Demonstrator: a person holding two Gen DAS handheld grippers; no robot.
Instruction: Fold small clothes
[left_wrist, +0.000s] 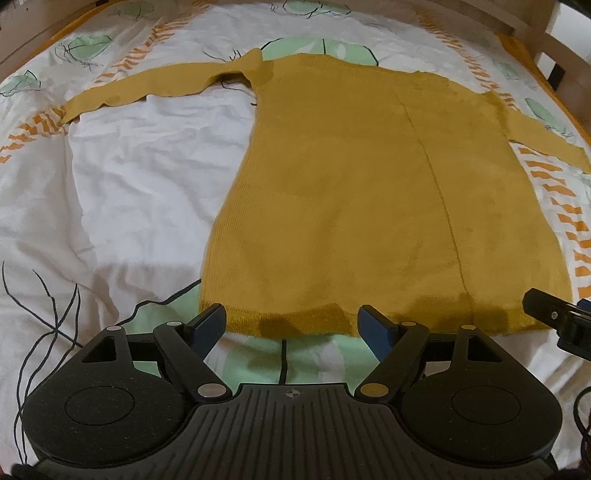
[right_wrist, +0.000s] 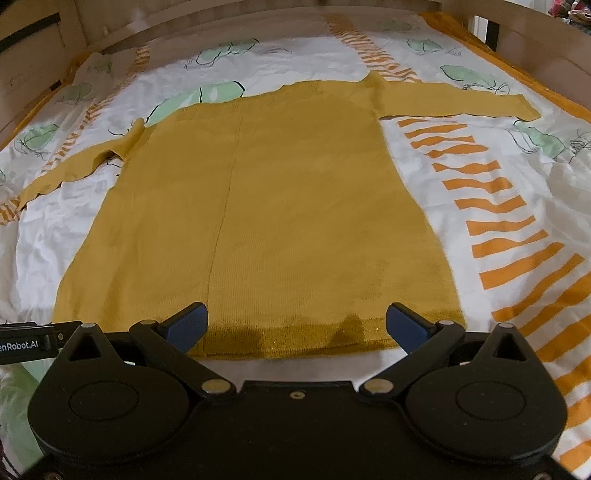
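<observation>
Left gripper (left_wrist: 291, 326) and right gripper (right_wrist: 295, 326) both stand open, holding nothing, each poised over the near hem. The mustard sweater (right_wrist: 258, 206) lies flat on the patterned bedsheet (right_wrist: 517, 221), sleeves out at 10 and 2 o'clock. Advice: pinch the hem corners evenly, then lift together to avoid skewing the fold.

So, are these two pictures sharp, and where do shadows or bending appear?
Left wrist view: fairly sharp, bed frame curved by the fisheye, dark shadows on the mustard sweater hem. Right wrist view: likewise sharp, same hem shadows between the open fingers, edges bowed.
</observation>
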